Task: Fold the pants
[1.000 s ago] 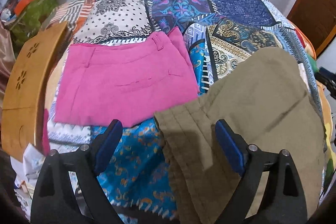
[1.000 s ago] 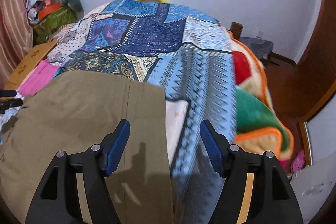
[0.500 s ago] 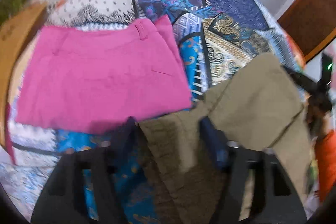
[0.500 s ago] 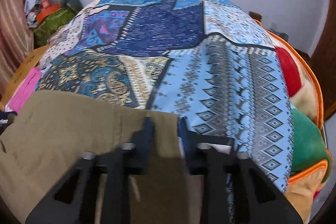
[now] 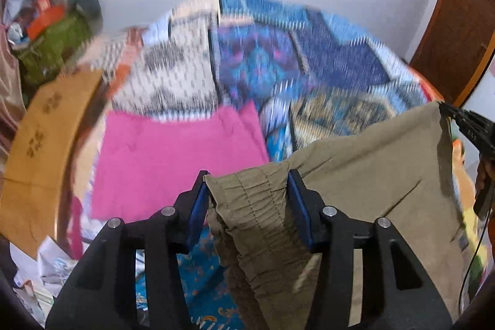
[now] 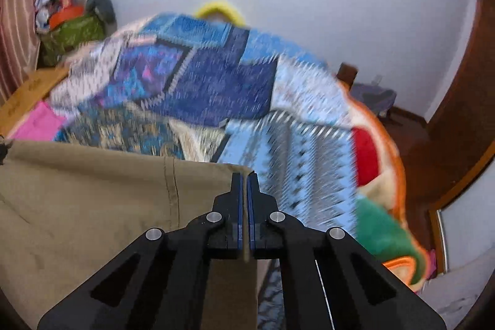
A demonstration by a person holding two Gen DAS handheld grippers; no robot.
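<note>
Olive-khaki pants (image 5: 371, 172) hang lifted above the patchwork bedspread (image 5: 297, 64). My left gripper (image 5: 247, 184) is shut on their gathered elastic waistband (image 5: 250, 206), the cloth bunched between the blue pads. My right gripper (image 6: 246, 178) is shut on the thin hem corner of the same pants (image 6: 92, 194), jaws nearly touching. The right gripper also shows at the right edge of the left wrist view (image 5: 473, 132), holding the far corner up. The lower part of the pants is hidden behind the grippers.
Folded pink shorts (image 5: 173, 156) lie on the bed to the left. A wooden bed board (image 5: 40, 144) runs along the left edge, with a green bag (image 5: 52, 48) and clutter beyond. A colourful blanket (image 6: 380, 200) drapes off the bed's right side.
Both grippers closed on the khaki pants, left on the waistband and right on the hem corner, and lifted them off the bed. Both views tilted up and blurred with motion.
</note>
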